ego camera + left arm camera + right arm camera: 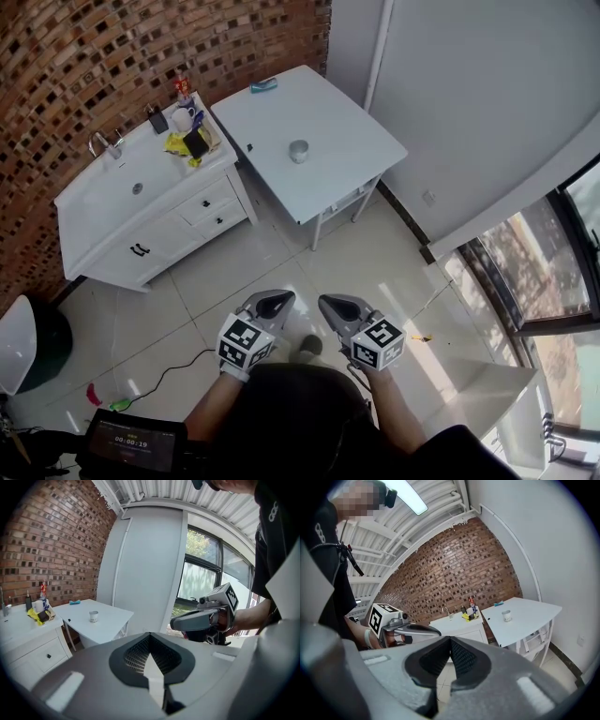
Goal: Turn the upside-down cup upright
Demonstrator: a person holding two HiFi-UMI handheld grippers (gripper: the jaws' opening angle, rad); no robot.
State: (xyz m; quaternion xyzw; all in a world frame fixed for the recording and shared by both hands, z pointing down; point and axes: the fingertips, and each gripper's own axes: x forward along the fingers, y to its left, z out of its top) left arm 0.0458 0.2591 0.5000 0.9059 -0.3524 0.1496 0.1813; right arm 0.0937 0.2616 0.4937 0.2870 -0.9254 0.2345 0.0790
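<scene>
White-table scene: a small metal cup stands alone near the middle of a white table. The table is set in the corner where a brick wall meets a plain white one. At this range it cannot be told whether the cup's mouth faces up or down. A teal object lies at the table's far edge, well apart from the cup.

Just beside the table, along the brick wall, is a white vanity cabinet. It carries a sink with a faucet, and a cluster of bottles, a mug and a yellow item sits at the end nearest the table.

Well short of the table, over a pale tiled floor, a person in dark clothing holds the left gripper and the right gripper side by side. Both are close to the body and point toward the table. Each gripper's jaws are closed tip to tip, with nothing between them. A tall window runs along the right side of the room.
</scene>
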